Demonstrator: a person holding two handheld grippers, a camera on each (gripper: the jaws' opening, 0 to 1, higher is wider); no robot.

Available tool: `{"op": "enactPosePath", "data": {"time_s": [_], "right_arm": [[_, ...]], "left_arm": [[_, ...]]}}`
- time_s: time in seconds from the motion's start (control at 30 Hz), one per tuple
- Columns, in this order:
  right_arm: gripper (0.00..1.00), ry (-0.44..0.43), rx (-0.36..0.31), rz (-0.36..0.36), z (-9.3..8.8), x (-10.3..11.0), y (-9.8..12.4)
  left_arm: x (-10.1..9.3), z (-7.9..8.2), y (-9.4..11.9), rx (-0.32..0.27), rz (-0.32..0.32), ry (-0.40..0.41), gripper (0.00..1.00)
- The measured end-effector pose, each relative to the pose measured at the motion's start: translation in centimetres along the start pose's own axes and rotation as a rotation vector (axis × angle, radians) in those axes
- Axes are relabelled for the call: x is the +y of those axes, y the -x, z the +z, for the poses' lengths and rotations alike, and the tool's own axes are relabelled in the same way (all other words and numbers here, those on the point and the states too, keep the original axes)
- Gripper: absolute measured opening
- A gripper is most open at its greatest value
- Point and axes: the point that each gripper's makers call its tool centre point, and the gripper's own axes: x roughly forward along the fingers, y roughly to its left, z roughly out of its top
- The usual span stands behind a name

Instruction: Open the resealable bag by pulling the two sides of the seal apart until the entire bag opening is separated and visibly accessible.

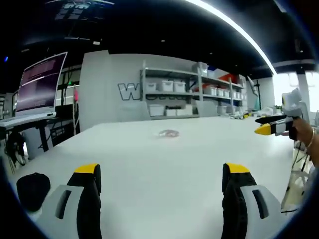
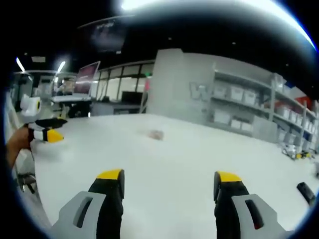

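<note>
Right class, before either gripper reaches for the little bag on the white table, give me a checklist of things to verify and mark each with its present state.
1. Bag in sight in both views: ok; it also shows in the right gripper view.
2. Left gripper open and holding nothing: ok, fingers wide apart.
3. Right gripper open and holding nothing: ok.
4. Table bare between the fingers and the bag: ok.
5. Seal side of the bag found: cannot tell, the bag is too small and blurred.
6. Grippers near enough to grasp: not ok, both sit well back from the bag.
</note>
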Motion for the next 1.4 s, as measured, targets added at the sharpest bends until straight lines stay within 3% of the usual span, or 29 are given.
{"op": "enactPosePath", "data": {"time_s": [0.9, 1.4], "right_arm": [[0.74, -0.032, -0.001, -0.025, -0.9, -1.4, 0.9], [0.74, -0.046, 0.014, -0.014, -1.6, -1.0, 0.9]], "left_arm": [[-1.2, 0.1, -0.6, 0.016, -0.022, -0.027, 0.99], [-1.7, -0.1, -0.7, 0.025, -0.038, -0.027, 0.99]]}}
